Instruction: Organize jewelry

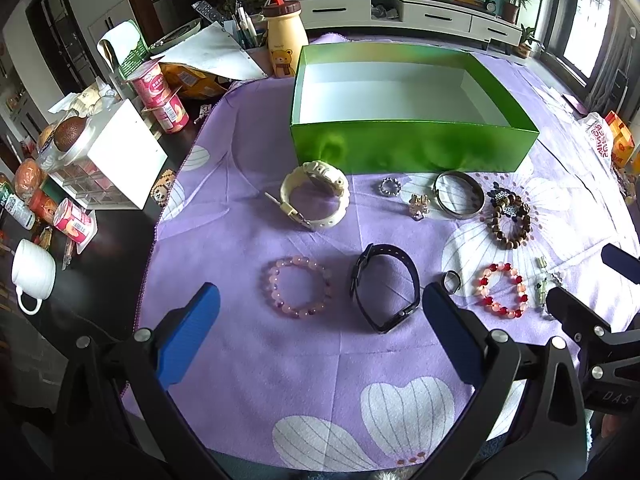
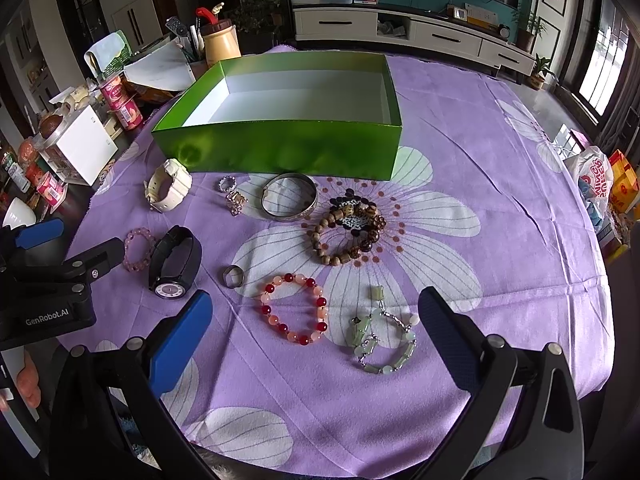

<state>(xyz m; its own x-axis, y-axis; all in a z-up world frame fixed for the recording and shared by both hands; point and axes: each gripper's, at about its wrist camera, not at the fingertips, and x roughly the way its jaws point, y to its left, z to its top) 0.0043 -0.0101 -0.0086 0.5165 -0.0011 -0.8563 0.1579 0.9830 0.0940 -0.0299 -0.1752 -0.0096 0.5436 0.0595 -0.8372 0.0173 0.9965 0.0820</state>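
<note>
An open green box [image 1: 412, 148] [image 2: 280, 152], empty inside, stands at the back of the purple cloth. In front of it lie a white watch [image 1: 316, 194] [image 2: 168, 186], a silver bangle [image 1: 458, 196] [image 2: 289, 197], a wooden bead bracelet [image 1: 510, 222] [image 2: 346, 236], a pink bead bracelet [image 1: 297, 287] [image 2: 136, 249], a black watch [image 1: 384, 286] [image 2: 175, 262], a red bead bracelet [image 1: 502, 290] [image 2: 294, 309] and a jade bracelet [image 2: 384, 340]. My left gripper [image 1: 320, 312] is open above the pink bracelet and black watch. My right gripper [image 2: 316, 320] is open above the red and jade bracelets.
Small rings [image 1: 390, 187] [image 2: 233, 277] and a brooch [image 1: 419, 205] lie among the jewelry. The table's left side holds a white mug [image 1: 34, 272], yogurt cups [image 1: 160, 96], a white box [image 1: 120, 152] and a bear bottle [image 1: 284, 40]. Bags [image 2: 596, 180] sit at the right edge.
</note>
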